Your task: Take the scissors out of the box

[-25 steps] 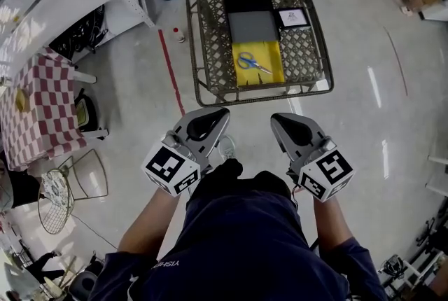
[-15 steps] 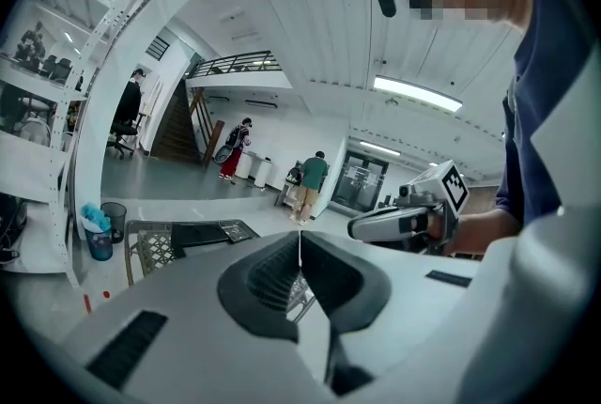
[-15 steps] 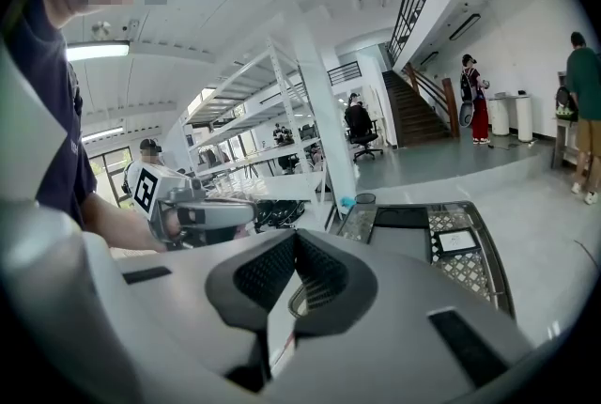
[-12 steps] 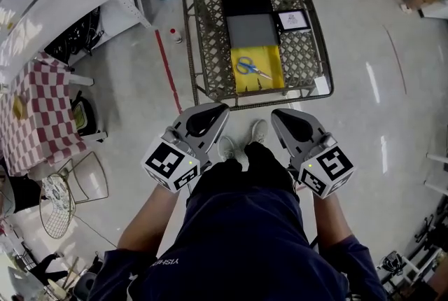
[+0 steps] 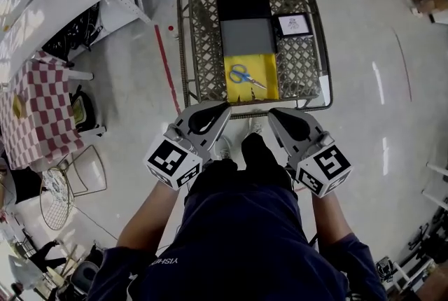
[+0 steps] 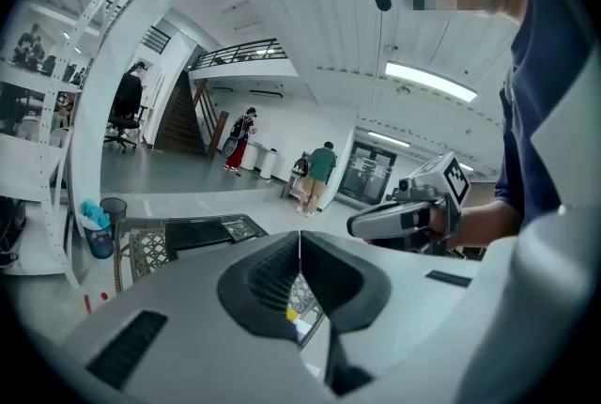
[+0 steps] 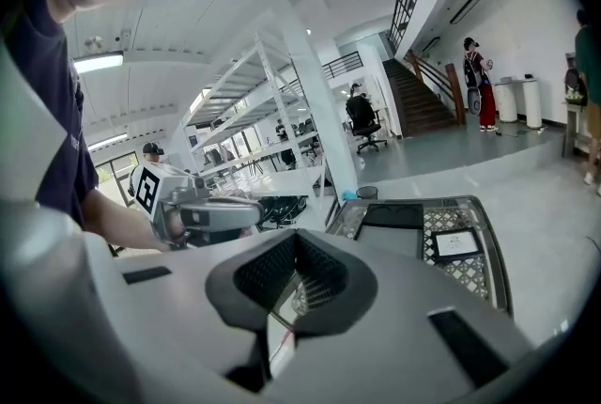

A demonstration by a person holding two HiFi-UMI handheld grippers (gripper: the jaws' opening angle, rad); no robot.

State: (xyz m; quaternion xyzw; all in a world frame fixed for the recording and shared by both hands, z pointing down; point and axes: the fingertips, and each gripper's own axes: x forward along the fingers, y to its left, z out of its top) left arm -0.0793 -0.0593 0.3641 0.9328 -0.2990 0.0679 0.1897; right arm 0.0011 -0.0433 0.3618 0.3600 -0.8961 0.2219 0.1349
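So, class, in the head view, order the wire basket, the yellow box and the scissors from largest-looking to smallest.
1. wire basket
2. yellow box, sitting inside the basket
3. scissors, lying inside the box

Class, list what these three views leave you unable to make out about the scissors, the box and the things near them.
- Scissors: head view, too small to tell whether the blades are parted.
- Yellow box: nearly all hidden in both gripper views, behind the bodies of the left gripper and right gripper; the scissors are hidden with it.
- Framed card: head view, print too small to read.
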